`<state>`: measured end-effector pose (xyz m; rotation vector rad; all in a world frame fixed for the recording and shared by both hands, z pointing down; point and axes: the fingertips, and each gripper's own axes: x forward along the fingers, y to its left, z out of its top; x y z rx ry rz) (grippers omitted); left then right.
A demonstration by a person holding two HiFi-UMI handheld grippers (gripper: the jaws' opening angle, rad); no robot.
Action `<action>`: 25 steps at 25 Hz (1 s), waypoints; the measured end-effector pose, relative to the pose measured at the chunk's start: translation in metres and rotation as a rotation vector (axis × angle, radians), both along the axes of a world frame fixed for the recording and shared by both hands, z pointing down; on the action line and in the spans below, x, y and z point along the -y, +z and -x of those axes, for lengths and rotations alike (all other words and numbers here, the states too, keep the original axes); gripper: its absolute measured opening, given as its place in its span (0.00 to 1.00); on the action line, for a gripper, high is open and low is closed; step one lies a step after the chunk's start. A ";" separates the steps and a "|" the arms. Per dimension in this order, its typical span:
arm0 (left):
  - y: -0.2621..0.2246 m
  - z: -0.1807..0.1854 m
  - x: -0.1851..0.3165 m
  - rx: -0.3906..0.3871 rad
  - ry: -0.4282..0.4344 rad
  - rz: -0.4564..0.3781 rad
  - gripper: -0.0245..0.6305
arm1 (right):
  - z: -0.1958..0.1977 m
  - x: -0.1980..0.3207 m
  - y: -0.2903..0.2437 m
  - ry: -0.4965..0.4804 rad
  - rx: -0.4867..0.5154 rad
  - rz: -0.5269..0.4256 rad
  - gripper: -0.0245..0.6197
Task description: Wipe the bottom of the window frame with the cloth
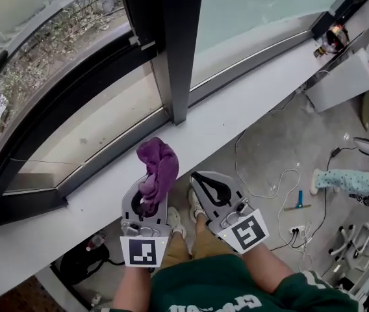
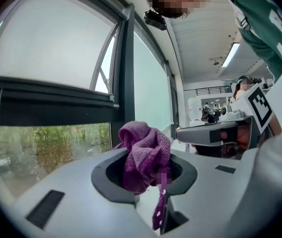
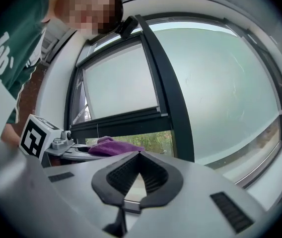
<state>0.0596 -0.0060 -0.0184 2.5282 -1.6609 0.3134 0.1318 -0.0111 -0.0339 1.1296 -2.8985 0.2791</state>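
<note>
A bunched purple cloth (image 1: 157,168) sticks up out of my left gripper (image 1: 144,203), whose jaws are shut on it; in the left gripper view the cloth (image 2: 143,156) fills the jaw opening. My right gripper (image 1: 205,182) hangs beside it, shut with nothing between its jaws (image 3: 140,155). Both hover over the near edge of the white sill (image 1: 236,106), short of the window frame's bottom rail (image 1: 116,138). A dark upright mullion (image 1: 175,51) meets the rail just beyond the cloth.
Below the sill lies a grey floor with white cables (image 1: 269,187) and a blue tool (image 1: 299,199). A white box (image 1: 340,80) stands at the right under the sill. My shoes (image 1: 184,216) show beneath the grippers.
</note>
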 end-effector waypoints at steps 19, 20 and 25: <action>0.374 0.002 0.107 0.111 -0.106 0.305 0.20 | 0.000 0.103 0.304 -0.072 0.074 0.207 0.06; 0.386 0.002 0.114 0.124 -0.113 0.321 0.20 | -0.001 0.104 0.311 -0.073 0.075 0.209 0.06; 0.423 0.005 0.156 0.115 -0.166 0.369 0.20 | -0.005 0.110 0.344 -0.076 0.049 0.221 0.06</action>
